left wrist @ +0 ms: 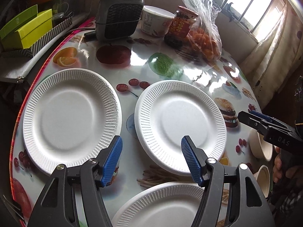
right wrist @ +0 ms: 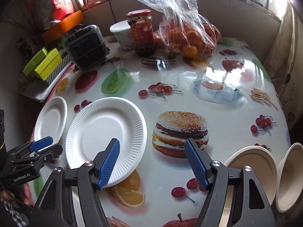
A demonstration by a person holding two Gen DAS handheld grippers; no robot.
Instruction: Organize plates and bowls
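Three white paper plates lie on the fruit-print table. In the left wrist view one plate (left wrist: 70, 115) is at the left, one (left wrist: 180, 123) in the middle, one (left wrist: 162, 206) at the bottom under the gripper. My left gripper (left wrist: 151, 147) is open and empty above the gap between the left and middle plates. Two beige bowls (left wrist: 260, 144) (left wrist: 263, 177) stand at the right. My right gripper (right wrist: 152, 151) is open and empty over the burger print, between the middle plate (right wrist: 106, 134) and the bowls (right wrist: 251, 168) (right wrist: 289, 176). The left plate also shows in the right wrist view (right wrist: 52, 119).
At the table's far side stand a small grey heater (left wrist: 119, 15), a white tub (left wrist: 156, 21), a red-lidded jar (left wrist: 181, 26) and a plastic bag of oranges (left wrist: 204, 41). Green boxes (left wrist: 26, 30) sit off the left edge. A curtain (left wrist: 272, 56) hangs at the right.
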